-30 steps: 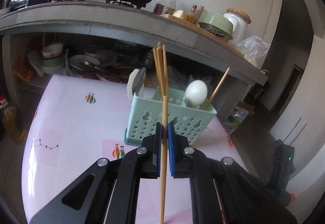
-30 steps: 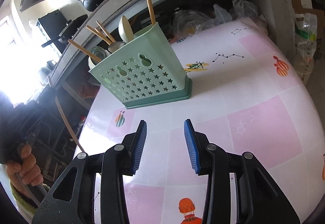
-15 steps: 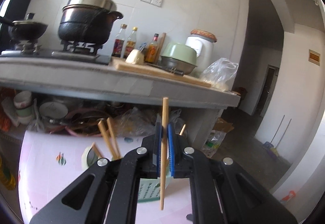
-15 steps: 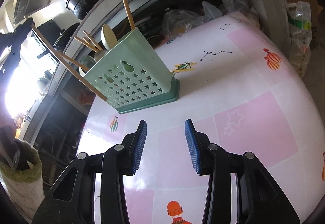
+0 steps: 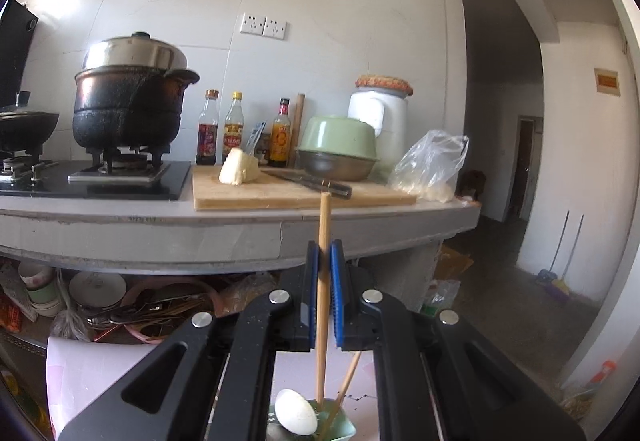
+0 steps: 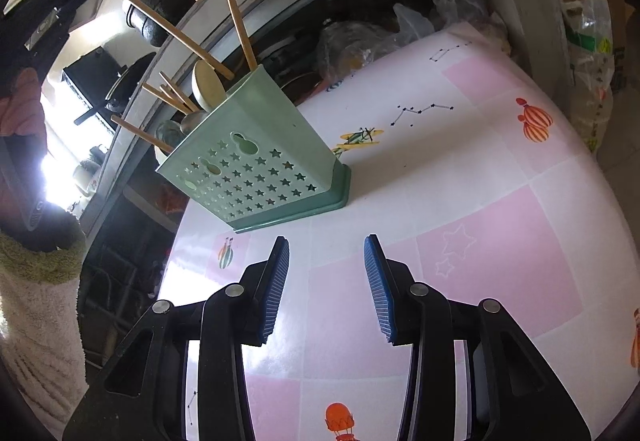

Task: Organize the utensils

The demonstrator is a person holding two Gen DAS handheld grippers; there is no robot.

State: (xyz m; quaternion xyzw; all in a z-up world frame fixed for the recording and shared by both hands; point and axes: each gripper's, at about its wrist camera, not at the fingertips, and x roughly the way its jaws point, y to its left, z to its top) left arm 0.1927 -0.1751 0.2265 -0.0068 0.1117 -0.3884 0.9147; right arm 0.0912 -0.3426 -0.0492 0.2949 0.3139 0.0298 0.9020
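The left claw (image 5: 324,261) has risen, clamped on a chopstick (image 5: 322,281) whose tip now dips into the green holder (image 5: 340,427) at bottom centre. The right claw (image 6: 326,253) hangs open, empty, over the bench (image 6: 480,221).

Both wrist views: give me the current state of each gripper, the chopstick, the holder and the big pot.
Left gripper: shut on the chopstick, above the holder.
Chopstick: near upright, lower tip at the holder's opening.
Right gripper: open, empty, over the tablecloth.
Utensil holder: upright on the table, holding chopsticks and spoons.
Black pot: lidded, on the stove.
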